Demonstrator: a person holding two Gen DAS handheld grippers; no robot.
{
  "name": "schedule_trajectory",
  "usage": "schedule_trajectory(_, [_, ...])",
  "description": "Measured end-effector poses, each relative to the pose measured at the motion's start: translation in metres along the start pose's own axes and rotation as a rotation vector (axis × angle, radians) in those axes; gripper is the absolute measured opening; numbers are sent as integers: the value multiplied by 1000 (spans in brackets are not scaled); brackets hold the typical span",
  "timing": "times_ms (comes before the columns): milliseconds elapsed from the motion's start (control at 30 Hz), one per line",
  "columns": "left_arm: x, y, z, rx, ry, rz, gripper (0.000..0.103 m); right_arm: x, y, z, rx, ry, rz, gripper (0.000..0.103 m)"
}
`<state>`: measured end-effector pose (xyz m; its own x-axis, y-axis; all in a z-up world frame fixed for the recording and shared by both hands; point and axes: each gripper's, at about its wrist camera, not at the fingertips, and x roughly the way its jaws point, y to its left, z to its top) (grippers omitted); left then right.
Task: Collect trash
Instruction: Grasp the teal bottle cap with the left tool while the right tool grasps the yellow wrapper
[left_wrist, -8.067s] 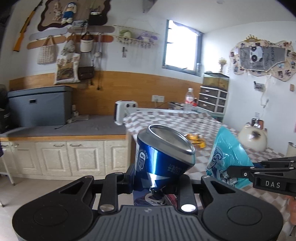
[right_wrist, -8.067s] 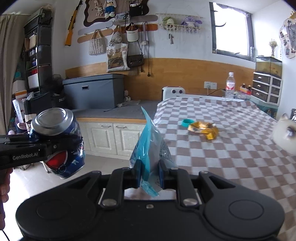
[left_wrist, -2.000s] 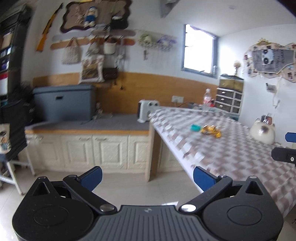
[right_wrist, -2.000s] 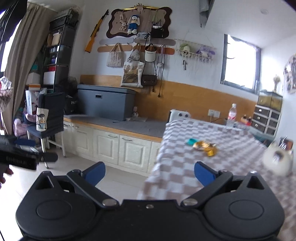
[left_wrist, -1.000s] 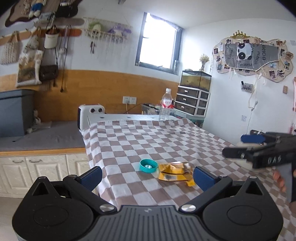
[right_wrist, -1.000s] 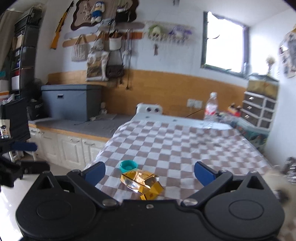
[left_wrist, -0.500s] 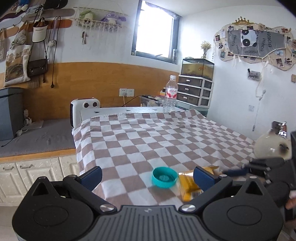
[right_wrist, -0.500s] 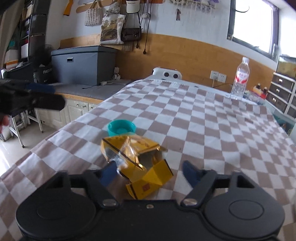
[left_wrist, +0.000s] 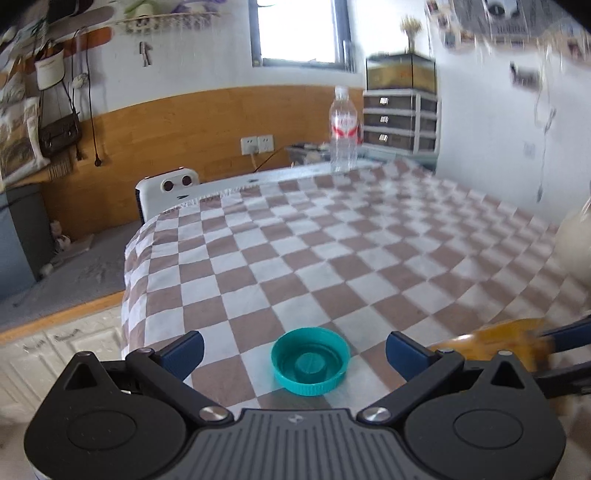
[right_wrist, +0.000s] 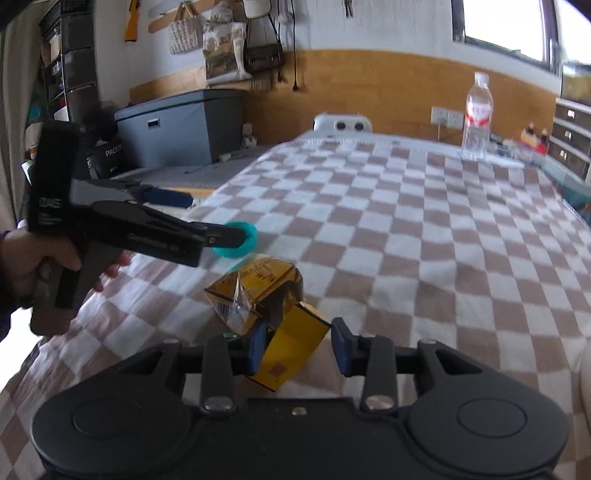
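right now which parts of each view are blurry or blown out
Left wrist view: the window is blown out white, the right wall smears with motion blur, the crumpled yellow wrapper is blurred, while the round teal plastic cap stays sharp. Right wrist view: the wrapper is crisp, the left gripper and cap slightly blurred, the window overexposed.

A checked brown-and-white cloth covered the counter. At its far end stood a clear water bottle with a red label, upright, and just beyond the cloth's far edge a small white appliance with two dark dials. Behind the bottle a grey drawer unit carried a fish tank. A grey storage box sat on the lower side top, and bags hung on the wall above the wood panelling.
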<state>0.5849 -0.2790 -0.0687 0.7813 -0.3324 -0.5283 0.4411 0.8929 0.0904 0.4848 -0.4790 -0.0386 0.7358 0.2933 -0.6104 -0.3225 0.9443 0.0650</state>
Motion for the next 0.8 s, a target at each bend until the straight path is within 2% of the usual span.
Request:
schedule_trajectory(133, [14,-4,-1,33,29,17,100,-9,-8,-6,-14,23,107,43])
schedule_trajectory(200, [20,-4,0,28,58,15,87,-12,-7,-8,-27,21,147,47])
schedule_trajectory(300, [23,0,1,4,73,9,68,-9,-4,-8,-32,26,133,50])
schedule_trajectory(333, [22,0,1,0,69,8,57,-7,-3,-10,-39,31,129,53])
schedule_trajectory(367, [21,0,0,2,65,15,50,-6,-2,-10,-45,34,126,55])
schedule_trajectory(400, [20,-1,0,9,64,26,51,-5,-1,-11,-47,36,120,56])
schedule_trajectory(467, [15,-4,-3,29,58,42,50,-3,1,-11,-57,32,87,66])
schedule_trajectory(533, [8,-6,-6,53,56,25,50,0,5,-11,-82,34,50,73])
schedule_trajectory(700, [-10,-9,-15,73,61,-12,50,6,10,-9,-89,9,-25,78])
schedule_trajectory(800, [-24,-11,-24,81,58,-44,50,3,14,-8,-89,-32,21,78])
